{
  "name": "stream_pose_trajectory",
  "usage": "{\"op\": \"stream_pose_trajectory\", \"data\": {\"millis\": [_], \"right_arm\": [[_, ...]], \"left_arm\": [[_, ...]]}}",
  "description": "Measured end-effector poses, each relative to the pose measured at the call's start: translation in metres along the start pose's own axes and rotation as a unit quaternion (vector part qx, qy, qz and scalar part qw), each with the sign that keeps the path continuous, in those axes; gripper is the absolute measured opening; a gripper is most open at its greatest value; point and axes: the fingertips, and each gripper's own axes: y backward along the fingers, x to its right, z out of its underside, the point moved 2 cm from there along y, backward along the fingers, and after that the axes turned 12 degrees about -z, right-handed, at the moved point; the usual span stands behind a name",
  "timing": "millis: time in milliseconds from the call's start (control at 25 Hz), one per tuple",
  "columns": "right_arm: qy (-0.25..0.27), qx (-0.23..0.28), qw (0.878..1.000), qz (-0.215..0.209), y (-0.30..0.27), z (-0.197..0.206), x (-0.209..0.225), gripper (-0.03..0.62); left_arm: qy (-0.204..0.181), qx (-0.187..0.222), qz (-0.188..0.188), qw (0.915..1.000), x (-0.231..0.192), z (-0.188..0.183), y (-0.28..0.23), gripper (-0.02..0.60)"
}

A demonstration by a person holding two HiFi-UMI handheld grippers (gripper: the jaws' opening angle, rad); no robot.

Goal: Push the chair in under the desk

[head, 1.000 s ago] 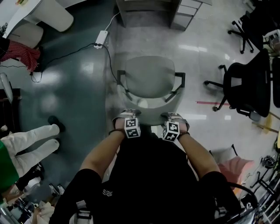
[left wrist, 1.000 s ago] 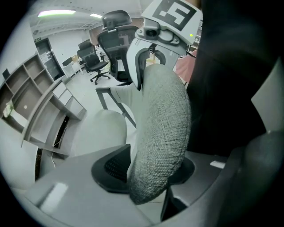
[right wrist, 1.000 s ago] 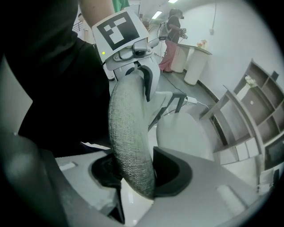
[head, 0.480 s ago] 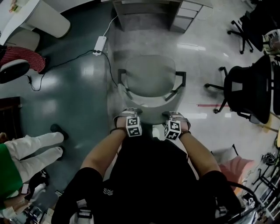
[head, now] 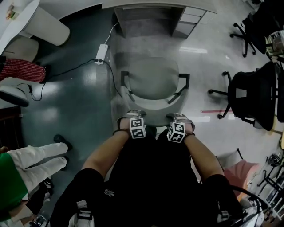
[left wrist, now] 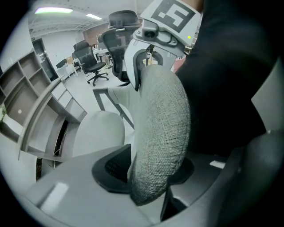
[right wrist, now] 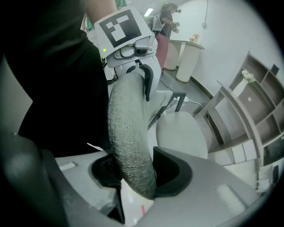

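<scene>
A grey fabric chair with dark armrests stands on the floor, its seat facing the grey desk at the top of the head view. My left gripper and right gripper are both shut on the top edge of the chair's backrest, side by side. In the left gripper view the woven backrest edge runs between the pads of the left gripper. The right gripper view shows the same backrest edge clamped in the right gripper, with the seat beyond.
A drawer unit stands under the desk's right side. A white power strip and its cable lie on the floor left of the chair. Black office chairs stand at the right. A person's white-trousered legs are at the left.
The chair and both grippers have moved forward toward the desk, whose edge has come into view at the top. The legs at the left have slid lower in the picture.
</scene>
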Motion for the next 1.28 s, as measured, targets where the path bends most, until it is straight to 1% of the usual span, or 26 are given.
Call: {"op": "stream_pose_trajectory", "data": {"millis": [200,400,760,1280], "right_arm": [[-0.01,-0.002,1.0,0.007,0.002,-0.003,0.031,0.16],[-0.01,0.001,1.0,0.009,0.006,-0.007,0.061,0.158],[0.001,-0.005,1.0,0.002,0.01,-0.007,0.112,0.16],[0.005,-0.003,1.0,-0.006,0.021,-0.012,0.219,0.158]], "left_arm": [[-0.007,-0.002,0.003,1.0,-0.032,0.003,-0.008,0.172],[-0.006,-0.001,-0.004,1.0,-0.063,0.004,-0.013,0.173],[0.001,-0.004,0.007,1.0,-0.107,0.005,-0.026,0.17],[0.015,-0.024,0.007,0.9996,-0.213,0.006,-0.053,0.172]]}}
